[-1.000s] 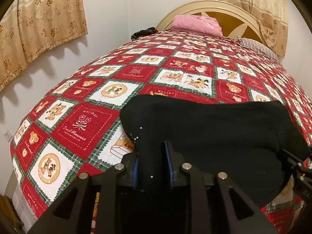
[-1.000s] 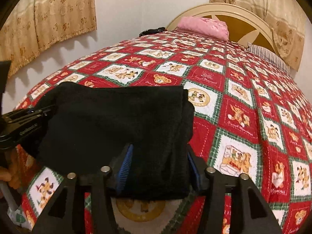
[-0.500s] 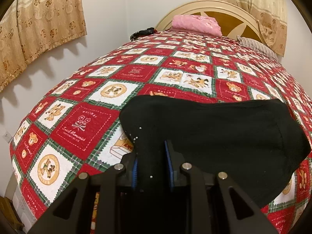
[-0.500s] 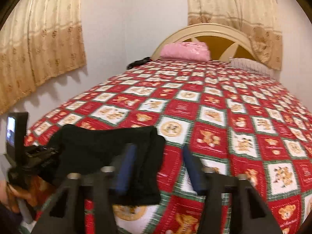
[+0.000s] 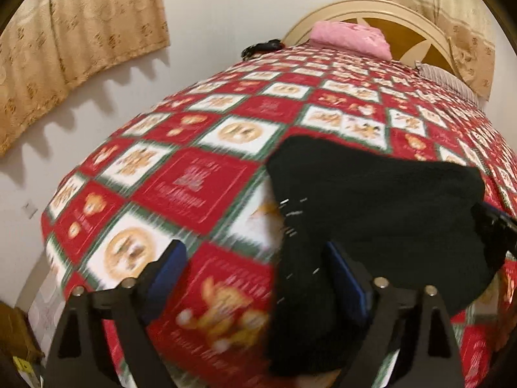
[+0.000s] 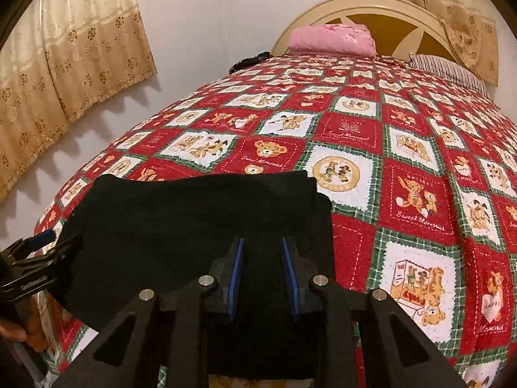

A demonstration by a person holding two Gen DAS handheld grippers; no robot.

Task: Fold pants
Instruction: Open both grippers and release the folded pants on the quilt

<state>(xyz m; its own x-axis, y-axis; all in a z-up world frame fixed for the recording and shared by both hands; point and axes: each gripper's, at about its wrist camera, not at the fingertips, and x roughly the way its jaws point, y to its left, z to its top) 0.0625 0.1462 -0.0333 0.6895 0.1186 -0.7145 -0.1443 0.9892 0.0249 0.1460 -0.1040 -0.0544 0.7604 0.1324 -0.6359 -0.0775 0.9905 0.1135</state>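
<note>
Right tongs astride black pants.

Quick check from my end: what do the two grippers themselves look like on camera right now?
Both grippers, left gripper and right gripper, are matte black plastic with angular triangular cut-outs, silver round bolt heads and blue pads lining their fingers. The left one seen from the right wrist camera bears small white lettering, unreadable.
</note>
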